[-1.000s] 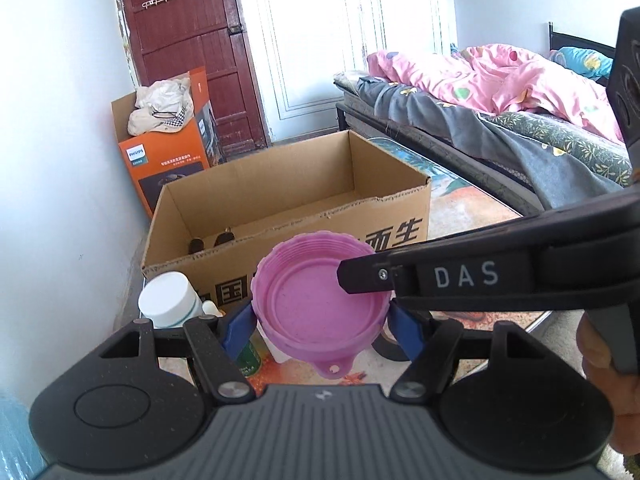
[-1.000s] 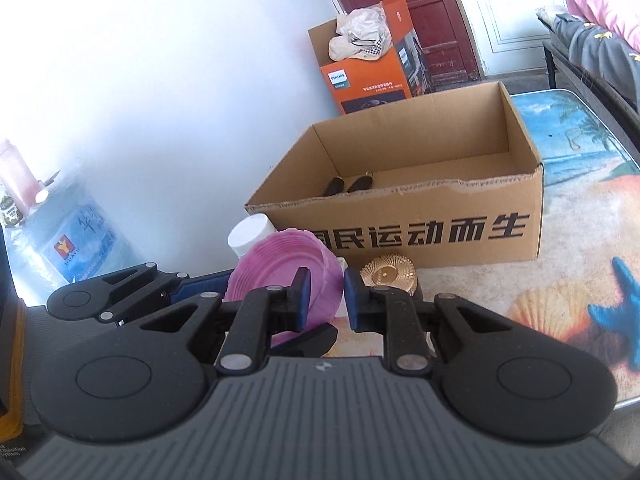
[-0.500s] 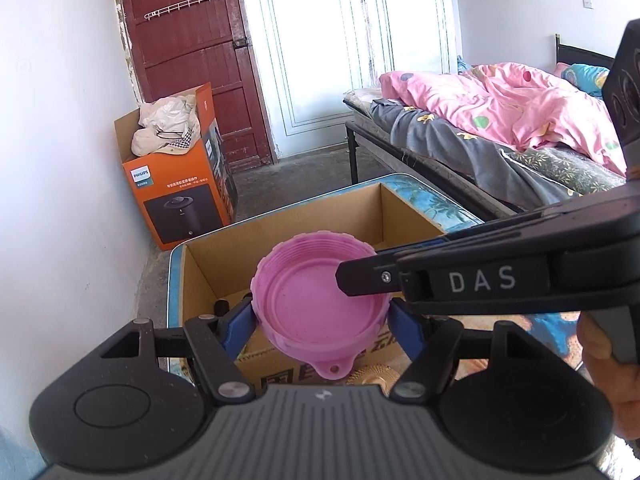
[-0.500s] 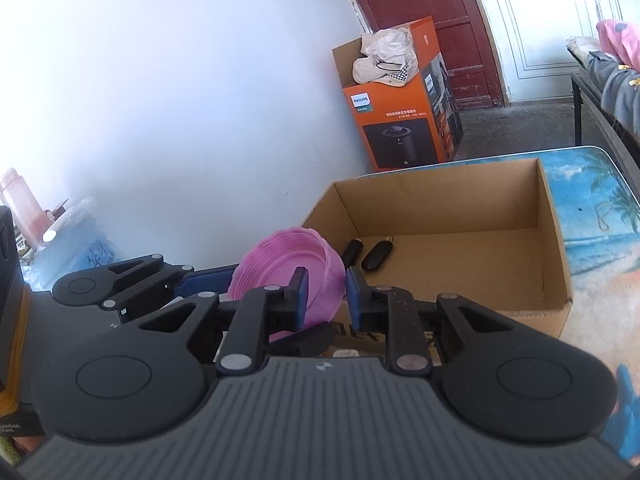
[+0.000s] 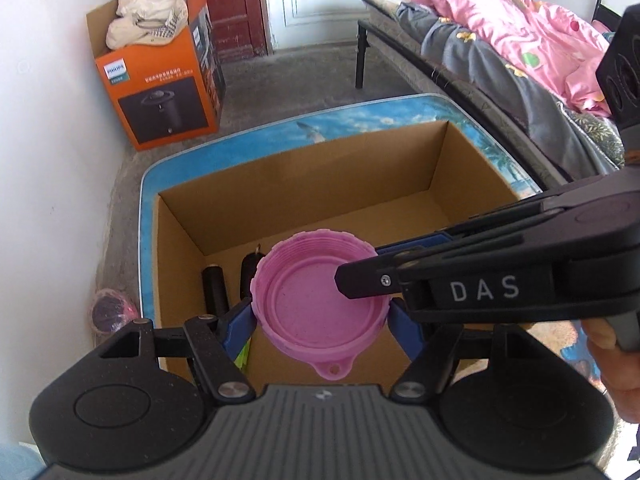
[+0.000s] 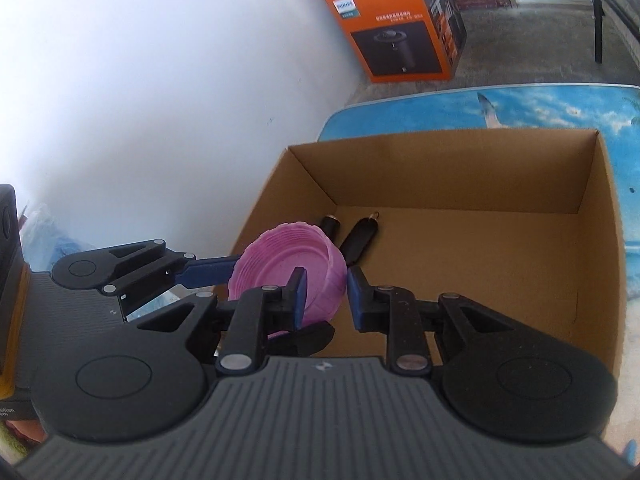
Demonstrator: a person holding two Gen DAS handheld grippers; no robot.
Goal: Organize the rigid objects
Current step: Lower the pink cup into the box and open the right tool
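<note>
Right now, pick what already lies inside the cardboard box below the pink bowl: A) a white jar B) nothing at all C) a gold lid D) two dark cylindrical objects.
D: two dark cylindrical objects lie side by side on the floor of the cardboard box near its left corner, just beyond the pink bowl held above them.

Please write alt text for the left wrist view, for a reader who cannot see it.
The left gripper holds a pink bowl between its blue jaws above an open cardboard box, while the right gripper reaches in from the right and pinches the bowl's rim. Two dark cylinders lie in the box, which sits on a blue table; behind are an orange box and a bed.
</note>
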